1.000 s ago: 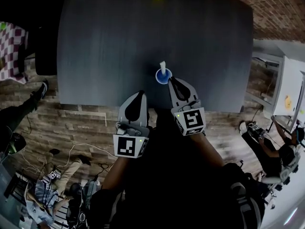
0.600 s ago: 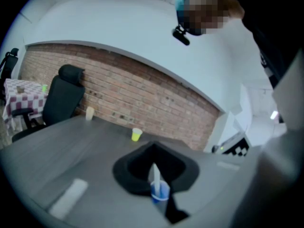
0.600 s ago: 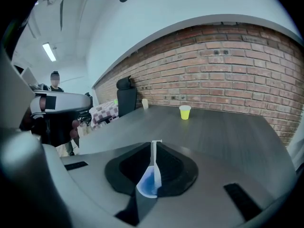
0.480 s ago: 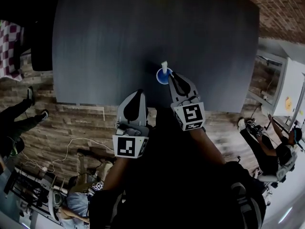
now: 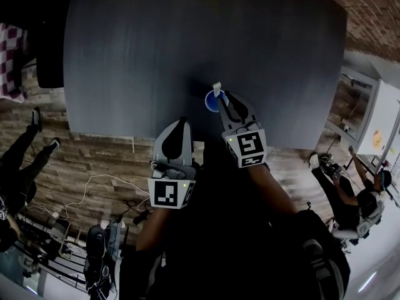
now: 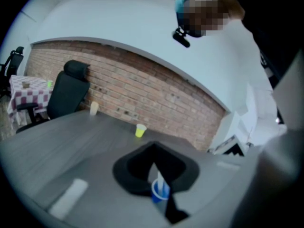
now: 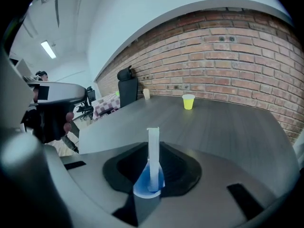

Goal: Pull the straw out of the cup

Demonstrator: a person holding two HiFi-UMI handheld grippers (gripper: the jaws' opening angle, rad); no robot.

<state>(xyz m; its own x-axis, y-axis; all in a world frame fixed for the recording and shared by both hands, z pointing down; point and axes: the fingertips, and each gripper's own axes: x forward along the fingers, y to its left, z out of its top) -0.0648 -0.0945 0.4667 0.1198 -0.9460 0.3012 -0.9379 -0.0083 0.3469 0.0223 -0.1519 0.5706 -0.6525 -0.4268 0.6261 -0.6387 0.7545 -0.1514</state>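
Observation:
A small blue cup stands on the dark grey table near its front edge. A white straw stands upright in it. My right gripper is shut, its tip right beside the cup on the right. In the right gripper view the cup and straw sit just past the jaw tips, with the straw free. My left gripper is shut and hangs over the table's front edge, left of and behind the cup. The cup also shows in the left gripper view.
A yellow cup stands far across the table and a pale cup at the far left corner. A black office chair stands by the brick wall. A seated person is off to the right, over a wood floor.
My right gripper has edged forward alongside the blue cup. The head view has shifted, so the yellow cup has slid to the top edge. The left gripper has hardly moved.

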